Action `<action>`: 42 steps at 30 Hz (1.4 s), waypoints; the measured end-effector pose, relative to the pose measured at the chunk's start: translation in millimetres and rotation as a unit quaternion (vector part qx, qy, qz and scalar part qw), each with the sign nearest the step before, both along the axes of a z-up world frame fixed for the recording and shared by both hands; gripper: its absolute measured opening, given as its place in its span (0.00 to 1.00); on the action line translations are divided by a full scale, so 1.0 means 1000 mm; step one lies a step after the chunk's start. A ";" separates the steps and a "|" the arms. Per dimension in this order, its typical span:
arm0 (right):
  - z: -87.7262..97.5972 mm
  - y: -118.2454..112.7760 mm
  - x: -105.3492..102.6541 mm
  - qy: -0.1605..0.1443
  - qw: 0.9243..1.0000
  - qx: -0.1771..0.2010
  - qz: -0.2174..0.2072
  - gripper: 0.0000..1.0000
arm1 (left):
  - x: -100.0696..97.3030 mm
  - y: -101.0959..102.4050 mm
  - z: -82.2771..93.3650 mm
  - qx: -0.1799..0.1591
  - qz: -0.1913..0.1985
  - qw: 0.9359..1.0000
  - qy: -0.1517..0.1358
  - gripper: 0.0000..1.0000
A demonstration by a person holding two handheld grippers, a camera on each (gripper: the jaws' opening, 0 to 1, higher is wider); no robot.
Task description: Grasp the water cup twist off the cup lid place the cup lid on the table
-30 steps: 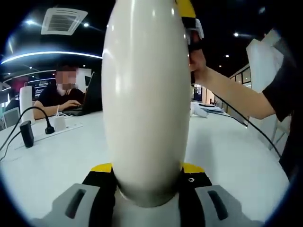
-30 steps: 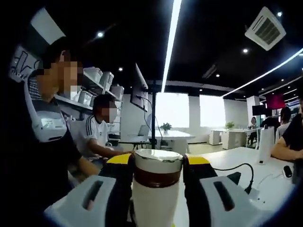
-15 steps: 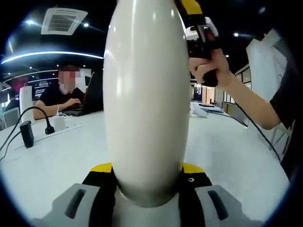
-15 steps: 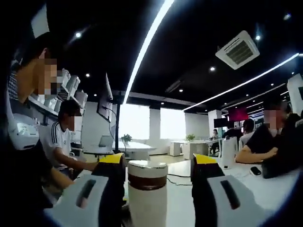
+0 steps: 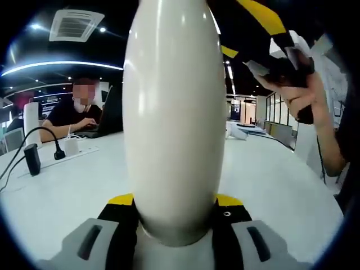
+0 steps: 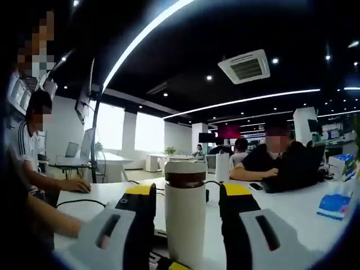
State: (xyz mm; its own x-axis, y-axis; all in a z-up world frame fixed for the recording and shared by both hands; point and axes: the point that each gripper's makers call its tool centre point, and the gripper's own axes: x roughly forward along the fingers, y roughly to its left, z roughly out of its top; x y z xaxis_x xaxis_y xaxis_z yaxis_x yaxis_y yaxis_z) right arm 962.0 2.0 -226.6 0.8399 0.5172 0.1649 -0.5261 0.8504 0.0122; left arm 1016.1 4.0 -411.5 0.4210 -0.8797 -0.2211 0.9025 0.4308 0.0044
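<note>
A: Where is the tall cream-white cylindrical water cup [image 5: 174, 112]?
B: In the left gripper view it stands upright between the left gripper [image 5: 174, 211]'s two yellow-tipped black jaws, which are closed against its lower body. The broad white table [image 5: 270, 180] lies behind the cup.

A: And the lid?
B: In the right gripper view the cup [image 6: 185, 219] carries its cream-white cup lid [image 6: 185, 167], with a dark brown band just under it. The lid sits on top of the cup.

A: What about the right gripper [image 6: 185, 197]?
B: Its own jaws stand on either side of the cup's upper part, level with the band. A gap shows between each jaw and the cup, so it is parted and holds nothing. In the left gripper view the same gripper [image 5: 264, 34] appears up and to the right of the cup, held by a hand [image 5: 304, 93].

A: Anything else near the cup?
B: To the left of the cup in the left gripper view, a black cable with a plug [image 5: 50, 143] and a small black box [image 5: 32, 158] lie on the table. Beyond them a seated person in a black shirt [image 5: 73, 112] works at a dark open laptop [image 5: 107, 115]. A square ceiling vent [image 5: 75, 24] hangs above that person
</note>
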 end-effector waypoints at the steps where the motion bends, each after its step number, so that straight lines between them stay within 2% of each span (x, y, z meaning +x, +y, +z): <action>1: -0.002 0.000 -0.003 0.009 1.000 0.013 -0.013 0.48 | 0.000 0.000 0.000 0.000 0.000 1.000 0.000 0.53; 4: -0.004 0.004 -0.013 -0.003 0.999 0.011 -0.040 0.48 | -0.001 0.000 0.000 0.000 0.000 1.000 0.000 0.53; 5: -0.005 0.003 -0.015 -0.007 0.998 0.005 -0.060 0.48 | -0.001 0.000 0.000 0.000 0.000 1.000 0.000 0.53; 7: -0.005 0.007 -0.018 -0.014 0.997 -0.013 -0.076 0.49 | -0.001 0.000 0.000 0.000 0.000 1.000 0.000 0.53; 9: -0.001 0.012 -0.016 -0.020 0.997 -0.004 -0.080 0.52 | -0.001 0.000 0.000 0.000 0.001 1.000 0.000 0.53; 12: 0.004 0.021 -0.007 -0.018 0.996 -0.003 -0.082 0.56 | 0.000 0.000 0.000 0.000 0.001 1.000 0.000 0.53; 15: 0.015 0.016 0.006 -0.040 0.991 -0.032 -0.126 0.57 | -0.001 0.000 0.000 0.000 0.001 1.000 0.000 0.53; 19: 0.019 0.020 0.023 -0.049 0.987 -0.061 -0.140 0.57 | 0.001 0.001 0.000 0.000 0.001 1.000 0.000 0.53; 21: 0.019 0.022 0.030 -0.044 0.987 -0.062 -0.138 0.57 | 0.002 0.001 0.000 0.000 0.001 1.000 0.000 0.53; 29: 0.024 0.026 0.047 -0.041 0.990 -0.074 -0.117 0.54 | 0.003 0.001 0.001 0.000 0.001 1.000 0.001 0.53; 30: 0.027 0.031 0.047 -0.054 0.991 -0.073 -0.095 0.52 | 0.003 0.001 0.001 0.000 0.001 1.000 0.001 0.53; 31: 0.027 0.034 0.048 -0.051 0.994 -0.058 -0.079 0.51 | 0.003 0.001 0.001 0.000 0.001 1.000 0.001 0.53; 35: 0.022 0.026 0.056 -0.036 0.995 -0.063 -0.061 0.44 | 0.004 0.001 0.001 0.000 0.001 1.000 0.001 0.53; 37: 0.022 0.025 0.057 -0.032 0.997 -0.054 -0.043 0.44 | 0.005 0.000 0.001 0.000 0.001 1.000 0.001 0.53; 42: 0.021 0.027 0.055 -0.039 0.998 -0.041 0.038 0.44 | 0.006 0.000 0.001 0.000 0.001 1.000 0.001 0.53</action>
State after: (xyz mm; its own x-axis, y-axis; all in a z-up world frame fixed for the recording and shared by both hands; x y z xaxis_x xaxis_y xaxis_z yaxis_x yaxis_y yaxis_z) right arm 1017.0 29.5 -205.9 0.7836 0.5939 0.1824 -0.5864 0.8040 -0.0989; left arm 1021.8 3.8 -411.0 0.4223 -0.8787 -0.2224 0.9016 0.4325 0.0032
